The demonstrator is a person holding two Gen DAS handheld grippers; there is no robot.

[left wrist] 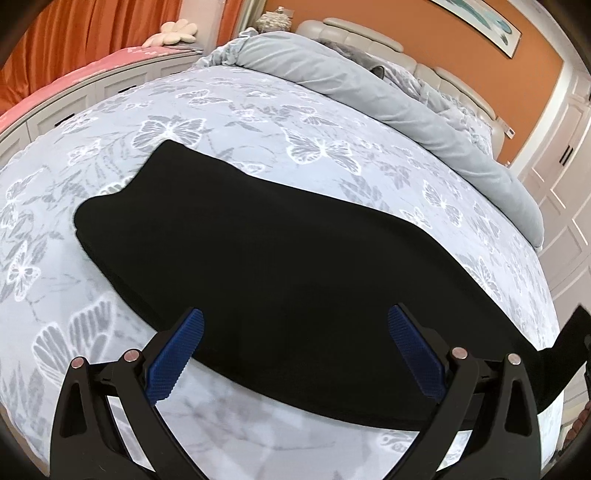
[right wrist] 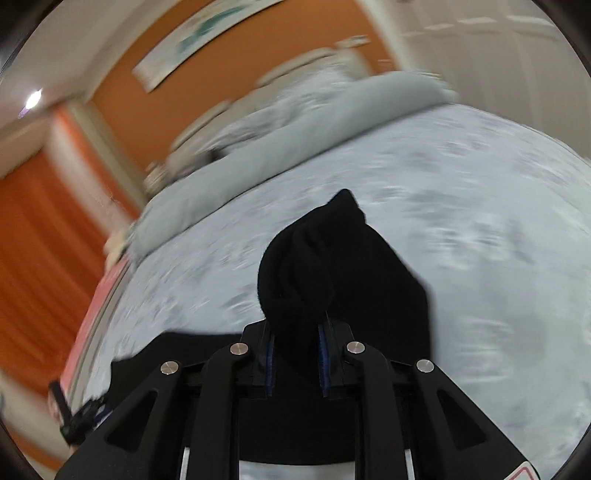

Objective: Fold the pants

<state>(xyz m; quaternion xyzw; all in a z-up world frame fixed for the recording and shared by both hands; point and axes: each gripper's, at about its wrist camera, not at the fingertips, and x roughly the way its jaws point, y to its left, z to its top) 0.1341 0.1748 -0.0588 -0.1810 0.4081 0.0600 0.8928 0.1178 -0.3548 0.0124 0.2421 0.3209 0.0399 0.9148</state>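
Black pants (left wrist: 266, 251) lie flat across the butterfly-print bed cover (left wrist: 221, 110), running from upper left to lower right. My left gripper (left wrist: 295, 343) hovers open above their near edge, blue pads (left wrist: 173, 354) wide apart with nothing between them. At the lower right one end of the pants (left wrist: 565, 354) lifts off the bed. In the blurred right wrist view, my right gripper (right wrist: 297, 332) is shut on a bunched end of the black pants (right wrist: 314, 266), which bulges up past the fingers and is raised above the bed cover (right wrist: 461, 240).
A rolled grey duvet (left wrist: 369, 81) lies across the head of the bed by the padded headboard (left wrist: 369, 33). Orange curtains (left wrist: 92, 29) and a pink-topped bench (left wrist: 74, 81) stand on the left, white wardrobe doors (left wrist: 565, 166) on the right.
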